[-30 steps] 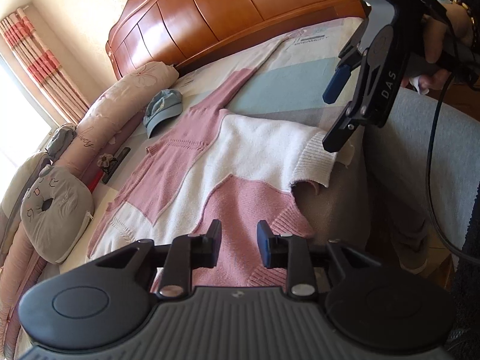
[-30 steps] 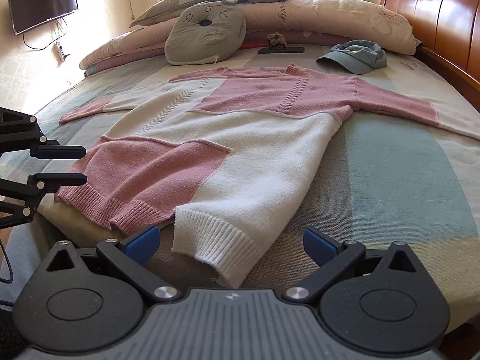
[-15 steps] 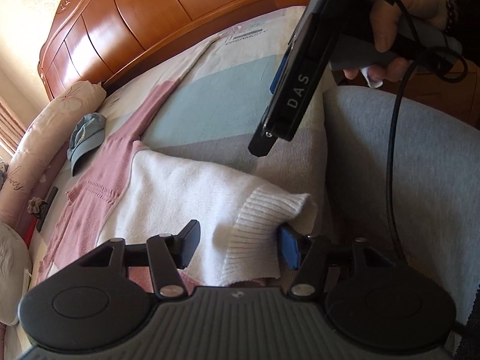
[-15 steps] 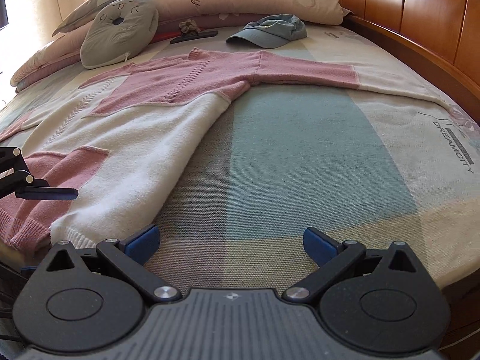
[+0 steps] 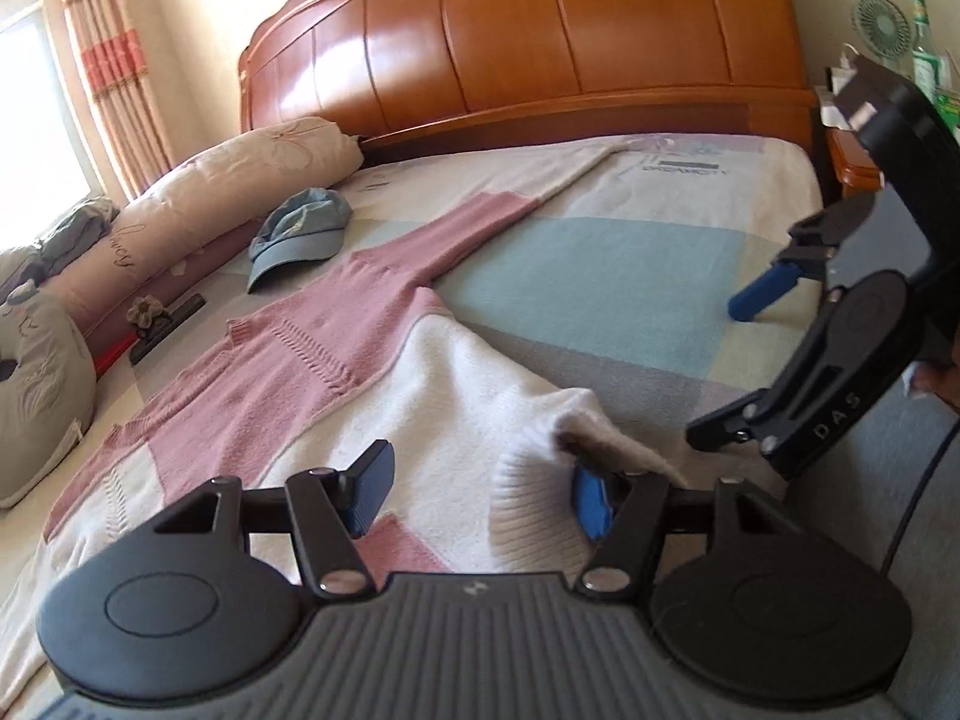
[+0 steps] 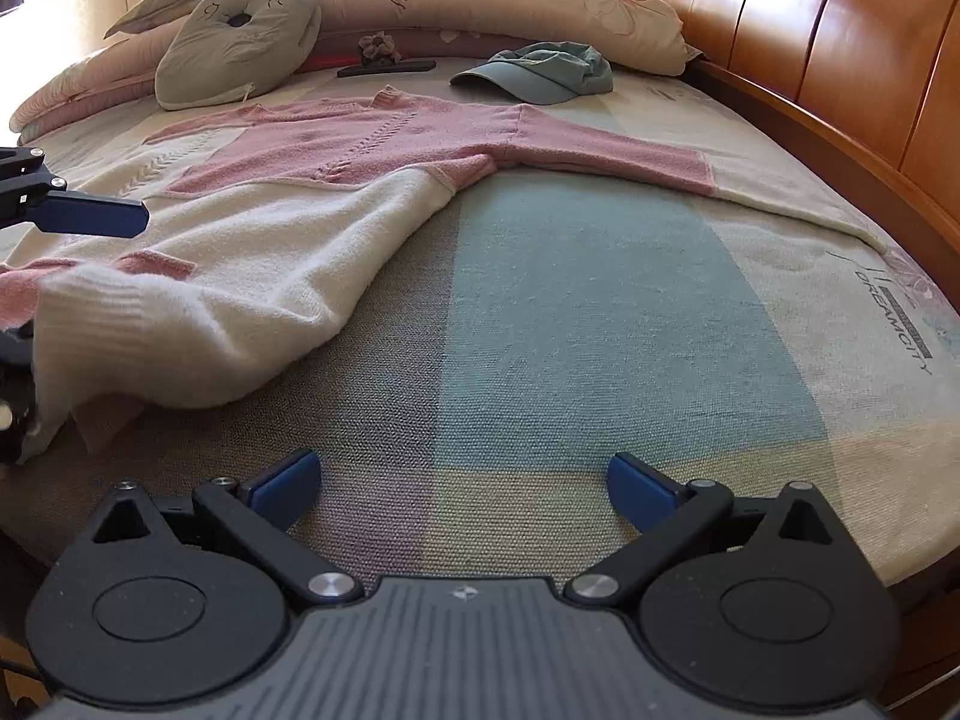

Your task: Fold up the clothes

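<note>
Pink and cream wool makes up the sweater, which lies flat on the bed with one long sleeve stretched out toward the wooden headboard. It is spread out like that so it can be folded neatly.

From the left wrist, the left hand-held gripper sits low over the near corner of the sweater. Its jaws are opening, and the ribbed cream hem is bunched up between them. The right-hand pad is touching the bunched hem, but the other pad stands clear of it, so nothing is pinched yet. I think it is getting ready to grab that corner. The right hand-held gripper hangs off to the right over the bare bed cover. A blue cap and pillows sit farther back, out of the way.

From the right wrist, the right hand-held gripper has its jaws spread wide with nothing between them, only the bed cover below. The sweater lies off to its left, and its hem is lifted there by the left hand-held gripper. The cap rests near the pillows.
</note>
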Action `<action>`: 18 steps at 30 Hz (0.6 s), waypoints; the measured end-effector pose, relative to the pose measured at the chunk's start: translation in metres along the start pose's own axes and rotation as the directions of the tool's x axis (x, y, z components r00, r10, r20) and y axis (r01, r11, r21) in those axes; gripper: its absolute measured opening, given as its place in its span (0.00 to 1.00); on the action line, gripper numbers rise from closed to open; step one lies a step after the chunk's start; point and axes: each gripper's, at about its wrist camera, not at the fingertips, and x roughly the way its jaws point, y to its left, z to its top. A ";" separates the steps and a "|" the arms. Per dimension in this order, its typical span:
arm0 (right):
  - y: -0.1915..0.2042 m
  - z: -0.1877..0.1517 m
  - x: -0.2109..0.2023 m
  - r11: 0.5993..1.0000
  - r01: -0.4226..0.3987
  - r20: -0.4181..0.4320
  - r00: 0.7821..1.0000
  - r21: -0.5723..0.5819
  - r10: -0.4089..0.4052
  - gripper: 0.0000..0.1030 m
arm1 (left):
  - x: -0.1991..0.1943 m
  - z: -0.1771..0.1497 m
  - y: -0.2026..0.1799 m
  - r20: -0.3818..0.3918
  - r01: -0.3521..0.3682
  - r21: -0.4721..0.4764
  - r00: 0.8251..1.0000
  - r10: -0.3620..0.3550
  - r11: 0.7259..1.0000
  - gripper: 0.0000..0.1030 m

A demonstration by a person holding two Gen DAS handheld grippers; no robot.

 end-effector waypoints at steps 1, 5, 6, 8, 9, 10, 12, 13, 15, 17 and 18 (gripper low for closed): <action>-0.001 0.001 -0.002 1.000 -0.015 -0.003 1.000 0.012 0.015 1.00 | 0.001 -0.001 0.009 -0.006 -0.021 -0.035 1.000 0.021 0.999 0.62; 0.000 0.003 -0.011 0.992 -0.113 0.003 0.994 0.052 0.113 1.00 | 0.008 -0.010 0.041 -0.068 -0.140 -0.130 0.989 0.132 0.982 0.62; 0.002 0.004 -0.013 0.989 -0.137 0.007 0.991 0.055 0.137 1.00 | 0.011 -0.014 0.048 -0.096 -0.170 -0.145 0.983 0.157 0.975 0.62; 0.008 0.005 -0.015 0.987 -0.156 0.014 0.988 0.045 0.155 1.00 | 0.010 -0.020 0.058 -0.125 -0.188 -0.176 0.978 0.167 0.966 0.57; 0.011 0.006 -0.016 0.987 -0.159 0.018 0.987 0.038 0.158 1.00 | 0.007 -0.023 0.061 -0.127 -0.184 -0.190 0.979 0.162 0.964 0.55; 0.014 0.007 -0.017 0.985 -0.166 0.022 0.986 0.037 0.165 1.00 | 0.005 -0.026 0.064 -0.129 -0.180 -0.203 0.979 0.156 0.962 0.56; 0.016 0.010 -0.019 0.976 -0.209 0.036 0.978 0.053 0.207 1.00 | -0.001 -0.030 0.068 -0.131 -0.174 -0.223 0.980 0.147 0.959 0.58; 0.016 0.012 -0.018 0.964 -0.253 0.046 0.967 0.076 0.250 1.00 | -0.003 -0.030 0.065 -0.125 -0.174 -0.201 0.981 0.151 0.964 0.58; 0.015 0.015 -0.015 0.926 -0.352 0.056 0.936 0.133 0.348 1.00 | -0.005 -0.028 0.059 -0.116 -0.166 -0.166 0.982 0.148 0.972 0.58; 0.014 0.017 -0.010 0.876 -0.442 0.068 0.897 0.192 0.438 1.00 | -0.006 -0.027 0.053 -0.108 -0.145 -0.148 0.986 0.129 0.978 0.60; 0.013 0.015 -0.006 0.849 -0.475 0.070 0.878 0.230 0.473 1.00 | -0.006 -0.026 0.050 -0.105 -0.134 -0.141 0.987 0.120 0.981 0.60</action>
